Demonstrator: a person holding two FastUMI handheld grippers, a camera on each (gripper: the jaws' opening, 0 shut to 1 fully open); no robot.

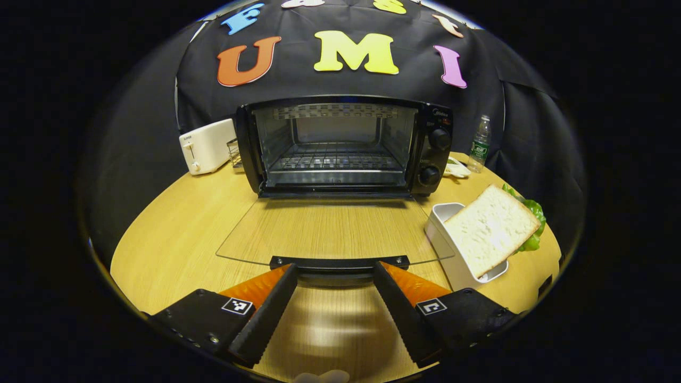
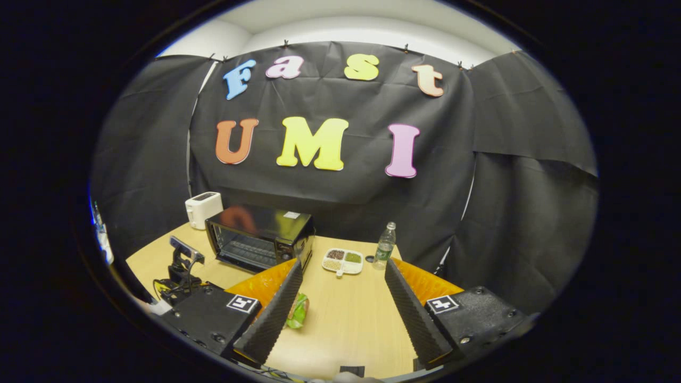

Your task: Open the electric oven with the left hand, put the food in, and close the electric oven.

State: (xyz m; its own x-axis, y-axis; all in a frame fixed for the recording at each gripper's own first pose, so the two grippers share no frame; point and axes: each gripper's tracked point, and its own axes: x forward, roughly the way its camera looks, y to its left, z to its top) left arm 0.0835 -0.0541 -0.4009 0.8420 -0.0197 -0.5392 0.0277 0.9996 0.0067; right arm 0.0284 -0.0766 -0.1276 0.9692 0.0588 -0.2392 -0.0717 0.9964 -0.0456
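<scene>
The electric oven [image 1: 343,146] is seen straight ahead of the left claw [image 1: 335,282], its glass door [image 1: 330,231] lowered flat; the claw is spread open at the door handle [image 1: 339,262]. The sandwich [image 1: 492,229] is propped in a white tray [image 1: 452,250] to its right. The right claw [image 2: 340,298] is held open above the counter [image 2: 351,319].

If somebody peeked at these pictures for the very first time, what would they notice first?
Probably the black oven in the middle of the wooden table, its glass door folded flat open. Next, the big sandwich propped in a white tray to the oven's right. The left tongs sit open by the door's handle.
</scene>
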